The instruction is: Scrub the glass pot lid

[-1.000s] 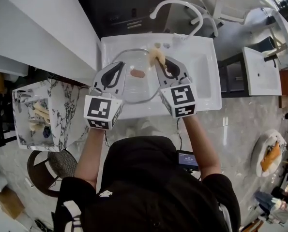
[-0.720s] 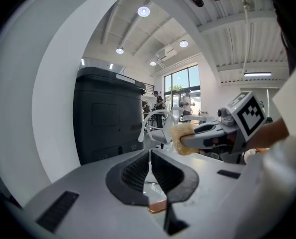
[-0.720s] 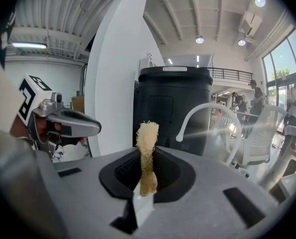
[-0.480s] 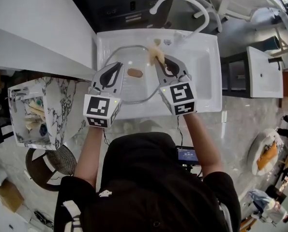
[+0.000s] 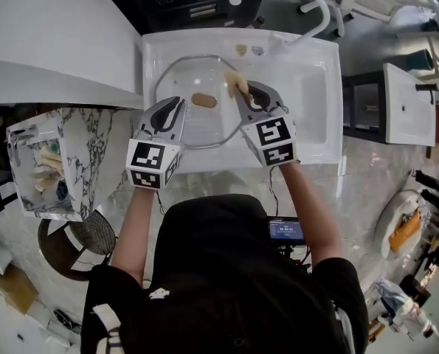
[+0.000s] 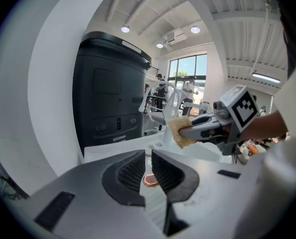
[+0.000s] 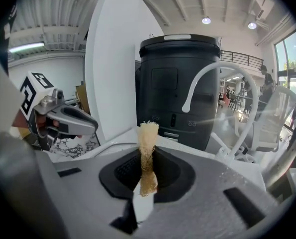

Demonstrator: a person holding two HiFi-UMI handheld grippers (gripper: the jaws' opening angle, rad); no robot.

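Glass lid with a copper-coloured knob is in the left half of the white sink | your left tongs are clamped on its rim at about 8 o'clock | your right tongs grip a tan sponge | sponge meets the lid's edge near 2 o'clock, clear of the knob

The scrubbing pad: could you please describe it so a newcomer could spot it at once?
Find the white sink and the glass pot lid seen against it. At the lid's far right edge, the right gripper clamps the pad: tan and fibrous, unlike the smooth copper knob nearby.
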